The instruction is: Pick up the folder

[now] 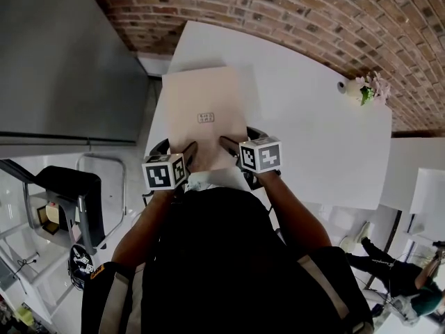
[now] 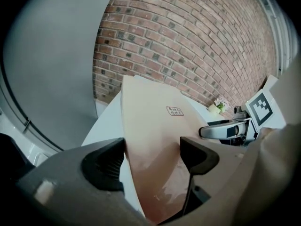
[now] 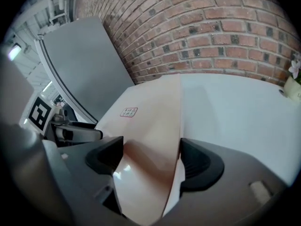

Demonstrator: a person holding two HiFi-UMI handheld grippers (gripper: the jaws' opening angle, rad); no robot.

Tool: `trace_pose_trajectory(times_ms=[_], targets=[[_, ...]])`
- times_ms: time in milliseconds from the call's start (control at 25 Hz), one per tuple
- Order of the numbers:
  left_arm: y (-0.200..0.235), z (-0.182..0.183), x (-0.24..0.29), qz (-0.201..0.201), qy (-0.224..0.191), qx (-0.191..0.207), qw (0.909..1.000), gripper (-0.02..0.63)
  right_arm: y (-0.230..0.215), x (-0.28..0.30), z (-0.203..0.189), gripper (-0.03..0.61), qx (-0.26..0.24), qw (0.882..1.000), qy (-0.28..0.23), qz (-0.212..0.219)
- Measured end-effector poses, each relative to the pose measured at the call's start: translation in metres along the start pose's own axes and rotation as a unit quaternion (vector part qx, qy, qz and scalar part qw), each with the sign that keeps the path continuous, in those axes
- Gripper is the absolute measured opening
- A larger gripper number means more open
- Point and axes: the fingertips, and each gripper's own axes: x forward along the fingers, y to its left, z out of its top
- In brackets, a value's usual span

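Note:
A beige folder [image 1: 205, 110] with a small printed label lies on the white table [image 1: 313, 138], its near edge toward me. My left gripper [image 1: 188, 152] and right gripper [image 1: 231, 145] sit side by side at that edge. In the left gripper view the folder [image 2: 155, 126] runs down between the jaws of the left gripper [image 2: 153, 157], which stand wide apart. The right gripper view shows the same: the folder [image 3: 150, 126] bends and fills the gap of the right gripper [image 3: 151, 157]. I cannot tell whether the folder's far edge touches the table.
A small pot of pink flowers [image 1: 365, 89] stands at the table's right edge. A brick wall [image 1: 292, 12] runs behind the table. A large grey panel [image 1: 62, 68] is on the left, with a black chair [image 1: 66, 186] below it.

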Motion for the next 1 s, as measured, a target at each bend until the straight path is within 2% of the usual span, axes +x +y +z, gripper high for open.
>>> trace_pose_trajectory(times_ms=[240, 480, 760, 1000], targets=[[-0.013, 0.041, -0.030, 0.000, -0.066, 0.035, 0.9972, 0.373, 0.014, -0.033, 0.034, 0.382, -0.023, 0.998, -0.060, -0.011], [-0.037, 0.084, -0.065, -0.012, -0.131, 0.084, 0.9878, 0.371, 0.031, -0.073, 0.069, 0.380, -0.042, 0.990, -0.134, -0.016], [-0.063, 0.126, -0.109, -0.026, -0.206, 0.136, 0.9687, 0.371, 0.053, -0.125, 0.106, 0.380, -0.073, 0.973, -0.217, -0.038], [-0.089, 0.155, -0.147, -0.037, -0.269, 0.178, 0.9458, 0.371, 0.069, -0.169, 0.127, 0.380, -0.087, 0.954, -0.282, -0.051]])
